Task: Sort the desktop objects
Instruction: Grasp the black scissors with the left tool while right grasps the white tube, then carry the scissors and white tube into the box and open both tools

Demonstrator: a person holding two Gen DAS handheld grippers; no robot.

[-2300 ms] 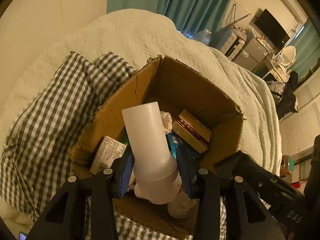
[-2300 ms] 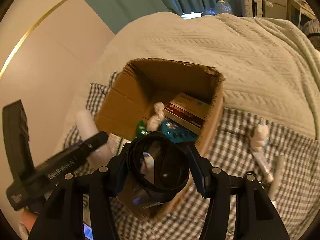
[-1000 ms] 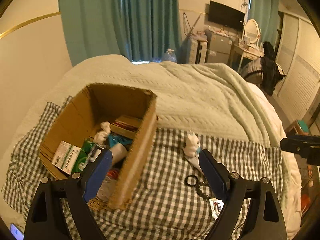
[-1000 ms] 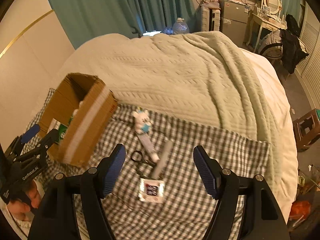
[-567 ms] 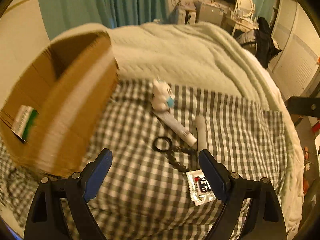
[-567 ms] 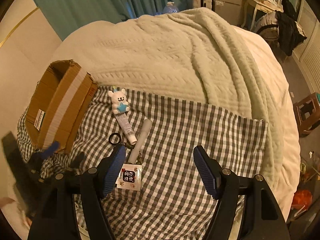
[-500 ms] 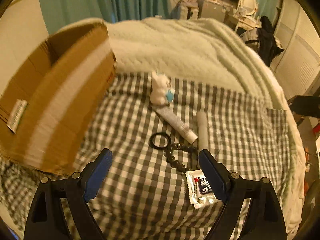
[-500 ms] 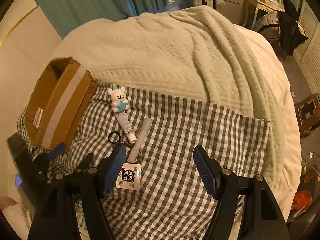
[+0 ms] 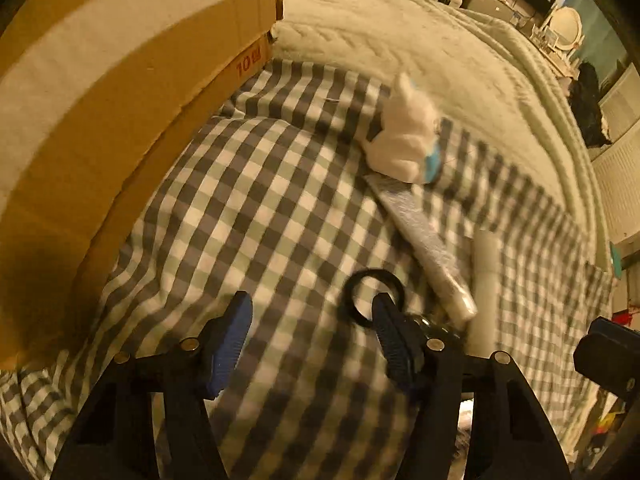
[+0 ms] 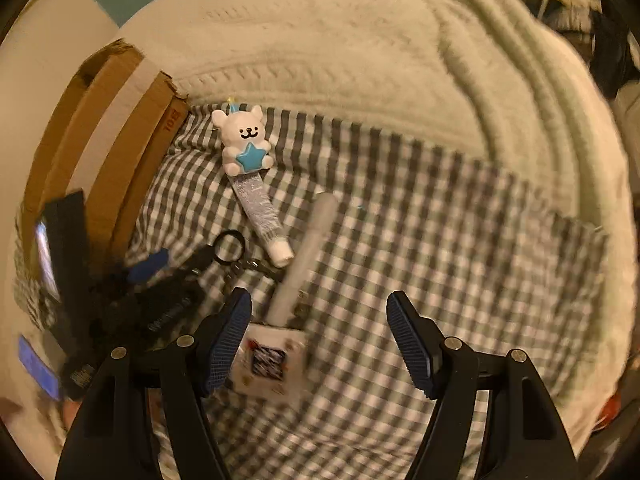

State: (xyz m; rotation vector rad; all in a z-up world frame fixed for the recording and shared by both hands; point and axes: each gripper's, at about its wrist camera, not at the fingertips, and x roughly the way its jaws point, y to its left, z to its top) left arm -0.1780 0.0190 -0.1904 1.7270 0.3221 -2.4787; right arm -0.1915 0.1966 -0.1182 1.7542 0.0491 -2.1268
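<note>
Sitting at the checked cloth's (image 10: 400, 208) left edge, the box (image 10: 100, 128) shows only its outer wall; its contents are hidden. The bear-topped tube (image 10: 250, 176), the pale stick (image 10: 308, 248) and the sachet (image 10: 270, 360) look light and soft. The ring (image 9: 374, 298) with its beads looks floppy; the ring seems the best hold. Both the left gripper (image 9: 312, 344), just narrowed, and the right gripper (image 10: 320, 340) gape, empty.

left gripper (image 9: 312, 330): black arms, silver screws | right gripper (image 10: 319, 330): ribbed blue jaws pads
</note>
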